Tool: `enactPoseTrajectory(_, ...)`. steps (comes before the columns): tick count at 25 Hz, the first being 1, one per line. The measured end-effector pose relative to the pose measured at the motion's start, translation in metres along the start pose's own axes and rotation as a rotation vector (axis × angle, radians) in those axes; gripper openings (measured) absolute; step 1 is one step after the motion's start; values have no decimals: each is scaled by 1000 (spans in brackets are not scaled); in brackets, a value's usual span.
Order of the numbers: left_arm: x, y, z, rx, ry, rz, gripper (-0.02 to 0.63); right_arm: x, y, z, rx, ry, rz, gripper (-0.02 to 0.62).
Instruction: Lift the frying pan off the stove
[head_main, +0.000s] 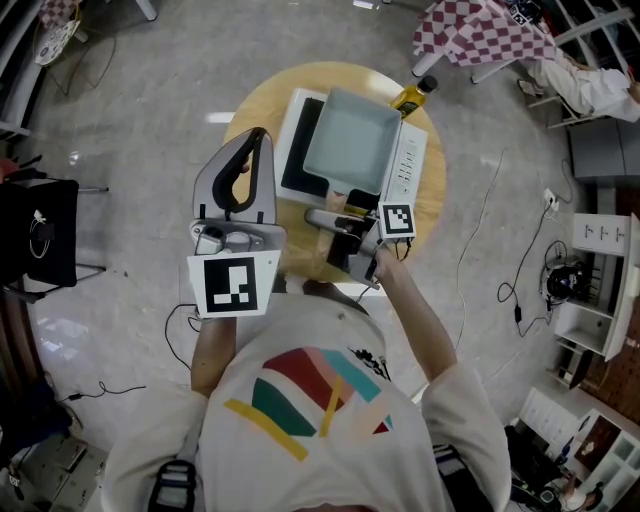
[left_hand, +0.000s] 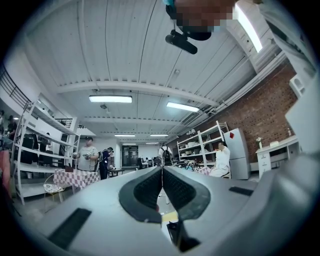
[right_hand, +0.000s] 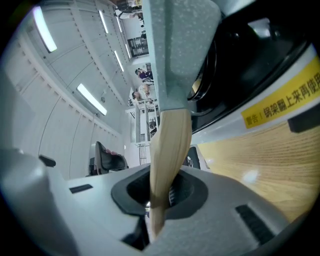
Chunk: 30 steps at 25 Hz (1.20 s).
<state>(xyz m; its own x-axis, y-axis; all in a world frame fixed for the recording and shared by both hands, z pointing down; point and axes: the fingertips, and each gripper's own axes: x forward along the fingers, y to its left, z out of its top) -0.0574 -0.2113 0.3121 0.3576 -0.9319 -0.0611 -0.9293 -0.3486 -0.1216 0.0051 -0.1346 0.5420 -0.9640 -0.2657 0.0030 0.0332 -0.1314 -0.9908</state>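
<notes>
A square pale green frying pan (head_main: 350, 140) rests over the white and black stove (head_main: 300, 150) on the round wooden table (head_main: 430, 200). Its wooden handle (head_main: 337, 203) points toward me. My right gripper (head_main: 345, 235) is shut on that handle. In the right gripper view the handle (right_hand: 167, 145) runs between the pads of the right gripper (right_hand: 157, 192), with the pan's body (right_hand: 180, 50) above and the stove (right_hand: 250, 60) beside it. I cannot tell whether the pan touches the stove. My left gripper (head_main: 252, 140) is held up at the table's left, shut and empty; in its own view the left gripper (left_hand: 161, 172) has pads pressed together.
A yellow oil bottle (head_main: 413, 96) stands at the table's far edge behind the stove. Checked tablecloths (head_main: 480, 35) and cables lie on the floor around. The left gripper view shows several people and shelving (left_hand: 35, 150) across the room.
</notes>
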Motion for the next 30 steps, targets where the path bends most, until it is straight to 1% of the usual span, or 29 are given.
enactPoseTrajectory(3, 0, -1, -3, 2, 6, -6, 6, -1, 4, 0, 16, 4, -12, 23)
enactPoseTrajectory(9, 1, -3, -2, -10, 8, -2, 6, -6, 10, 2, 5, 38, -96, 23)
enactPoseTrajectory(14, 0, -5, -2, 4, 12, -2, 6, -8, 28, 6, -42, 44, -93, 23)
enactPoseTrajectory(18, 2, -5, -1, 1, 18, 6, 5, 0, 58, 11, -102, 63, -70, 21)
enactPoseTrajectory(21, 3, -4, 4, -7, 3, 12, 5, 6, 89, 18, -168, 74, -44, 21)
enactPoseTrajectory(25, -4, -3, 9, 2, -6, 18, 5, 12, 127, 19, -319, 90, -47, 23)
enactPoseTrajectory(27, -7, -4, 14, 5, -16, 17, 5, 14, 149, 16, -394, 100, -36, 23)
enactPoseTrajectory(30, -9, -2, 24, -12, -34, 23, 5, 16, 182, 9, -506, 114, -15, 23)
